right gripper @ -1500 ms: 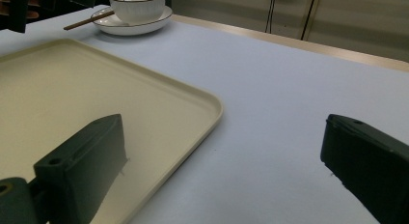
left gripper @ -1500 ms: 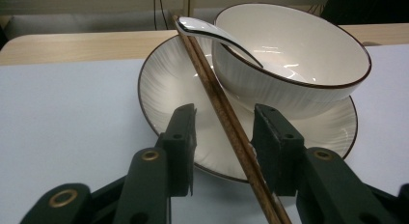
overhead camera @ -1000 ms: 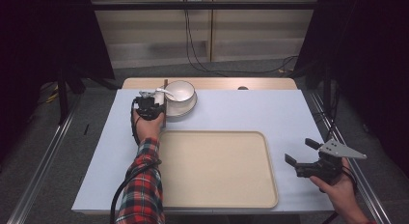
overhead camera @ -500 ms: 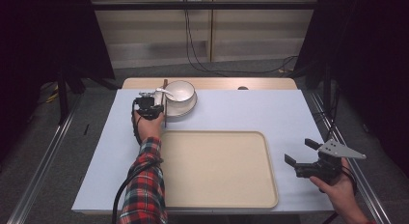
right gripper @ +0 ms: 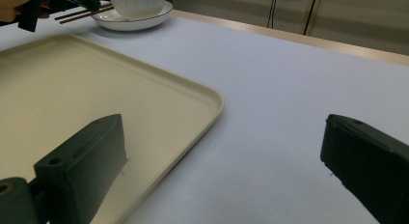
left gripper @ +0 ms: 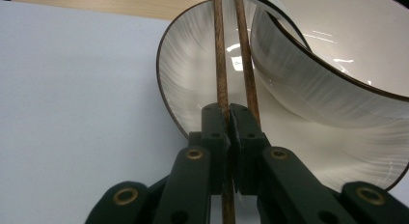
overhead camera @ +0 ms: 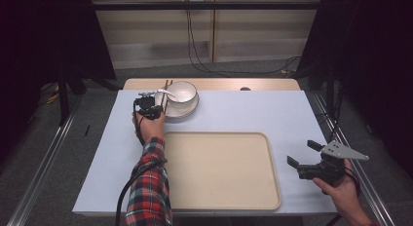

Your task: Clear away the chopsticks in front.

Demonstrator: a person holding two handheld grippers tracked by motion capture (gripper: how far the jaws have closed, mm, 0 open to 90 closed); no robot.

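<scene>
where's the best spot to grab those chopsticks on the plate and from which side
Take the chopsticks at their near ends, which jut past the plate rim, coming in along their length from the tray side. The bowl crowds the far ends. The left gripper is shut there on one stick.

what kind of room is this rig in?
Probably a lab recording booth, not a kitchen: black curtains flank the table, metal floor rails run alongside it, and cables hang down the plain back wall. The tableware looks staged.
</scene>
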